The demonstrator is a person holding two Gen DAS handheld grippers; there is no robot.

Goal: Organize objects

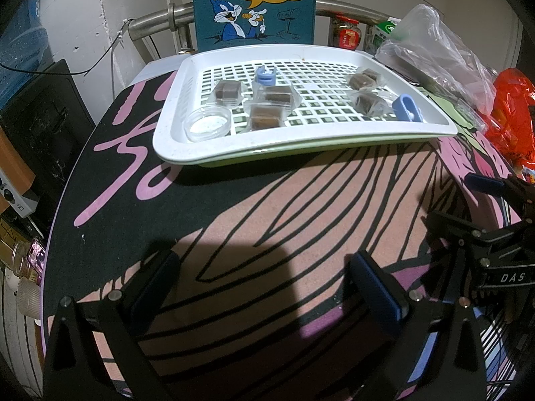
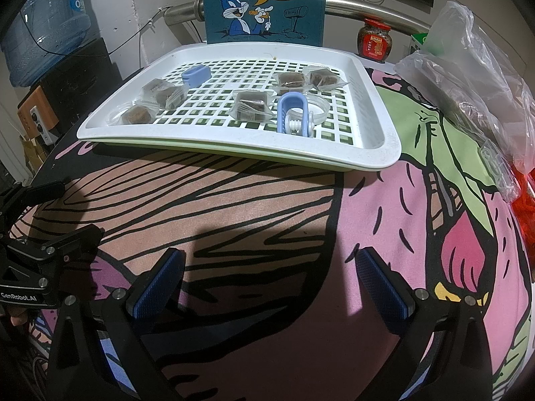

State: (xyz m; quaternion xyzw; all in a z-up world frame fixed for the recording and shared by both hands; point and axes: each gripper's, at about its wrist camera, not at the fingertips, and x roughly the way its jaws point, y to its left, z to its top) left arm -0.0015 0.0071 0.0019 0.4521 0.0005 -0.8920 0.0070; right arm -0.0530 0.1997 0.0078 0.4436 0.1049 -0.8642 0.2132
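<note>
The white slotted tray (image 2: 378, 127) sits on the cartoon mat (image 2: 267, 220) ahead of me, long axis running left to right. On it lie wrapped brown cubes (image 2: 250, 105) and, right of them, a blue clip (image 2: 292, 113) pointing away from me. My left gripper (image 1: 264, 287) and right gripper (image 2: 271, 280) both hover wide apart, empty.

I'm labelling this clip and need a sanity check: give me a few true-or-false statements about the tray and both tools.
1. Both the left tool and the right tool are open and empty. True.
2. The white tray holds several wrapped brown snacks. True.
3. The round clear lid lies on the mat beside the tray. False: it lies in the tray's corner.
4. The cartoon rabbit box lies flat inside the tray. False: it stands upright behind it.
</note>
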